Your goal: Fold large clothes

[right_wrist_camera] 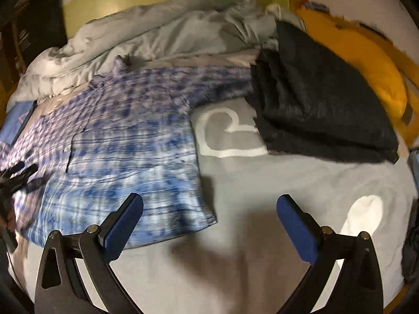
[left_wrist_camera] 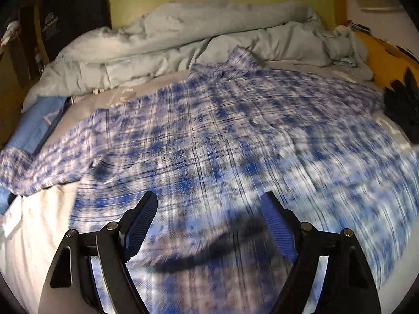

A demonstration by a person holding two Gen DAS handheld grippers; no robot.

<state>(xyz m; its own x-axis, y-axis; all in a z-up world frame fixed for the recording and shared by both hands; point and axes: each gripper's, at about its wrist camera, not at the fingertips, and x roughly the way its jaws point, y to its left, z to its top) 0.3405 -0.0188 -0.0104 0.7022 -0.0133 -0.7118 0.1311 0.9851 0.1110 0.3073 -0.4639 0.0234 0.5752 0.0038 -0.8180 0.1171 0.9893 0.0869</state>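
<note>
A blue and white plaid shirt [left_wrist_camera: 222, 130] lies spread flat on the bed, collar toward the far side. It also shows in the right wrist view [right_wrist_camera: 117, 141], filling the left half. My left gripper [left_wrist_camera: 209, 209] is open and empty, hovering over the shirt's lower part. My right gripper [right_wrist_camera: 209, 209] is open and empty, above the grey sheet just right of the shirt's bottom right corner. The left gripper [right_wrist_camera: 18, 172] shows at the left edge of the right wrist view, over the shirt. Both views are motion-blurred.
A rumpled pale duvet [left_wrist_camera: 183, 41] is heaped along the far side of the bed. A folded dark garment [right_wrist_camera: 319, 99] lies at the right on the grey sheet [right_wrist_camera: 235, 183] with a white heart print. A yellow cushion [right_wrist_camera: 361, 60] sits beyond it. A blue item [left_wrist_camera: 39, 123] lies at the left.
</note>
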